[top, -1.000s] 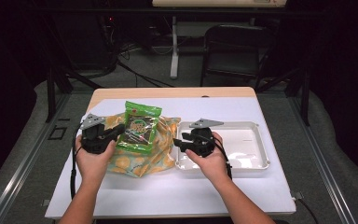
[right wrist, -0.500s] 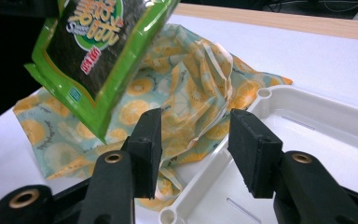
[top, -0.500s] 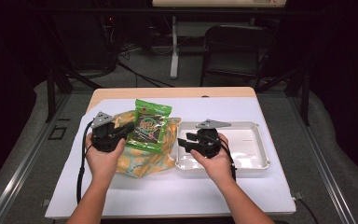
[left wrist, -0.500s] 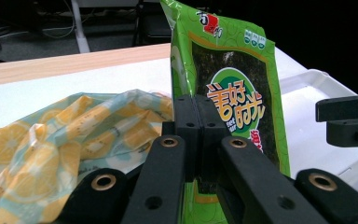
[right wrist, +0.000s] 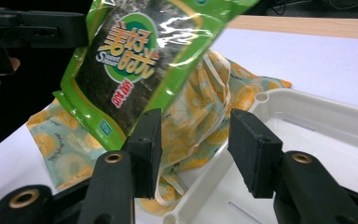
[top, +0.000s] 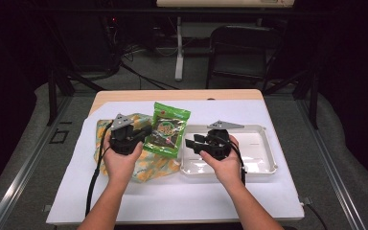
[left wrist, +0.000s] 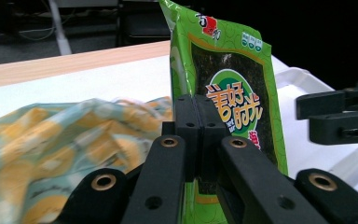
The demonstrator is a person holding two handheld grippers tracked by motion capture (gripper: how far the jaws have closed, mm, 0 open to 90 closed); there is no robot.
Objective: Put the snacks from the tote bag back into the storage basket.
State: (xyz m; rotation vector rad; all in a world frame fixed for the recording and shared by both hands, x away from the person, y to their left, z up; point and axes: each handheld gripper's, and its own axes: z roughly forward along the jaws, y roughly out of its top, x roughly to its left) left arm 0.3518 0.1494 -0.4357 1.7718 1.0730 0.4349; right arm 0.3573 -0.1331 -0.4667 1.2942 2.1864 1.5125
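Left hand-held gripper (top: pixel 143 133) clamped tight on edge of green seaweed snack packet (top: pixel 166 129), pads pressed together over the wrapper in left gripper view (left wrist: pixel 196 135). Packet (left wrist: pixel 228 93) held upright there, off the bench, tilted slightly, just above the gap between cloth bag and tray in high view. Gripped in person's left hand (top: pixel 120 160), forearm coming in from bottom edge, black cable (top: pixel 93 179) trailing down beside it.

Right hand-held gripper (top: pixel 191 143) with jaws parted, nothing between pads, seen clearly in right gripper view (right wrist: pixel 196 154). Pointing toward packet (right wrist: pixel 140 60), close to its lower edge but apart from it. Held in right hand (top: pixel 223 163) over left part of white tray (top: pixel 263 167). Grey three-cornered plates on top of both grippers.

Yellow-and-teal patterned cloth bag (top: pixel 148 165) lying flat on bench under and behind left gripper, touching left rim of tray; drawstring loops visible in right gripper view (right wrist: pixel 200 116). Blurred in left gripper view (left wrist: pixel 51 135).

White tray (right wrist: pixel 317 116) shallow, rectangular, with bare floor, resting on white sheet (top: pixel 172 196) covering most of bench.

Wooden bench edge (top: pixel 182 94) showing beyond sheet at far side. Farther back, dark floor, black chair (top: pixel 239 50), white stand leg (top: pixel 178 48), loose cables.
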